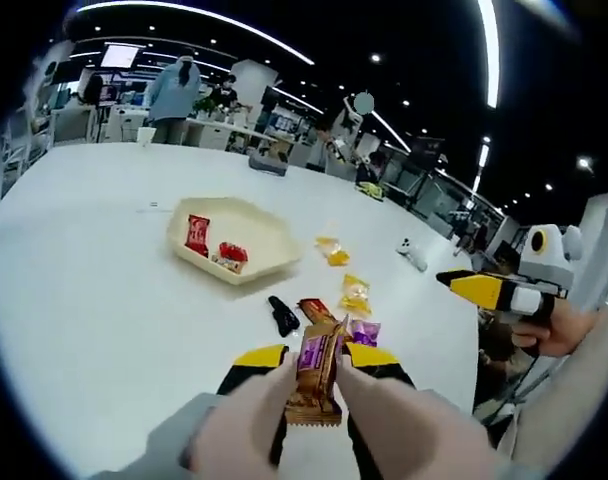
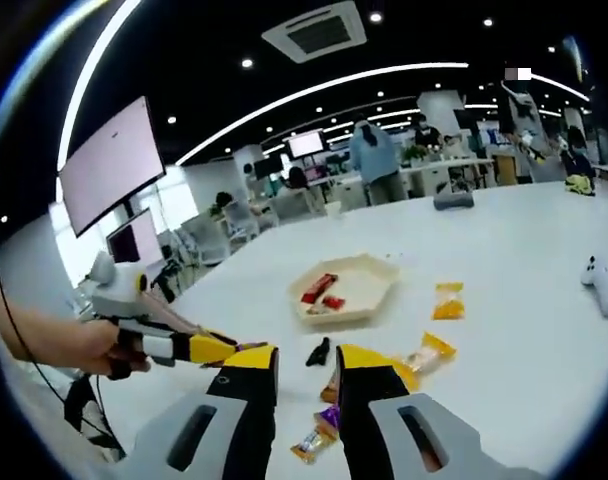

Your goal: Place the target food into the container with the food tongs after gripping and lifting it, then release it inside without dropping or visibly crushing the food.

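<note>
Snack bar held aloft, tray waiting across the desk

Jaws of the left gripper (image 1: 317, 357) are closed on a brown-wrapped snack bar (image 1: 317, 372), pinching its upper half; the bar stands upright between the yellow tips, long axis running along the jaws, its crimped lower end hanging toward the camera. It is off the white desk (image 1: 94, 300), above other scattered sweets including a purple packet (image 1: 364, 331) and a yellow packet (image 1: 356, 293). The cream hexagonal tray (image 1: 269, 235), already holding red-wrapped items, sits well apart, farther along the desk. The right gripper (image 2: 303, 366) hovers over the desk with its jaws narrow and nothing between them. The grip looks slight: a glossy wrapper could slide out during the carry, or a harder squeeze could crush the bar. A black object (image 1: 282, 315) also lies in the path.
</note>
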Motion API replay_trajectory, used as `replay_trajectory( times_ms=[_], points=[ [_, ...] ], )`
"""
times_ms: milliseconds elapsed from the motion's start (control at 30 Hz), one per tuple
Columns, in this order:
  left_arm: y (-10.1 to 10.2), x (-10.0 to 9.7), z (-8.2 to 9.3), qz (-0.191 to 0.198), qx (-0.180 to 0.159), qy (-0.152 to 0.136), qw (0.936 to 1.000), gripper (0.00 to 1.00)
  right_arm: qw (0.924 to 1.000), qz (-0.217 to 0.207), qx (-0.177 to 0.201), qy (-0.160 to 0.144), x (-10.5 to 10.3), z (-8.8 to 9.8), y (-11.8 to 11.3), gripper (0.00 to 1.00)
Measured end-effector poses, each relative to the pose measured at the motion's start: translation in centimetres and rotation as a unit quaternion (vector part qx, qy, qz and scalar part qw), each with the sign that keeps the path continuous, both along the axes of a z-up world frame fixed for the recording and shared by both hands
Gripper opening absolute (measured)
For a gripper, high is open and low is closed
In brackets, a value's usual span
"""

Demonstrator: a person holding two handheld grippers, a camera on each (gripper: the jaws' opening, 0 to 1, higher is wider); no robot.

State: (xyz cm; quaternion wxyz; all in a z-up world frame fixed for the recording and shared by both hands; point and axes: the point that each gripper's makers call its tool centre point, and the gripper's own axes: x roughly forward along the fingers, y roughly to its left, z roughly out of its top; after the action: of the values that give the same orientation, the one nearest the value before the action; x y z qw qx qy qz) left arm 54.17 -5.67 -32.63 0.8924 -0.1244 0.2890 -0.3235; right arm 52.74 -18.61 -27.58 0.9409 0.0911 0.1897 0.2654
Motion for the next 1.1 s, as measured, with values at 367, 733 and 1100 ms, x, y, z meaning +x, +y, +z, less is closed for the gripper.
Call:
replay_trajectory(
  times_ms=[367,733,1100],
  points=[
    [-0.3,2.2,2.4,0.016,-0.018,-0.030,0.9993,0.19,0.9961,0.025,-0.048,-0.070,0.2,3.8,0.5,0.17],
    [-0.4,4.0,3.7,0.010,-0.024,-0.056,0.9981,0.19,0.9976,-0.014,-0.037,-0.056,-0.3,4.3,-2.2,0.20],
    [0.0,3.8,5.4,0.013,-0.011,-0.078,0.9968,0.19,0.9978,-0.022,-0.039,-0.048,-0.5,3.5,-3.5,0.23]
  ],
)
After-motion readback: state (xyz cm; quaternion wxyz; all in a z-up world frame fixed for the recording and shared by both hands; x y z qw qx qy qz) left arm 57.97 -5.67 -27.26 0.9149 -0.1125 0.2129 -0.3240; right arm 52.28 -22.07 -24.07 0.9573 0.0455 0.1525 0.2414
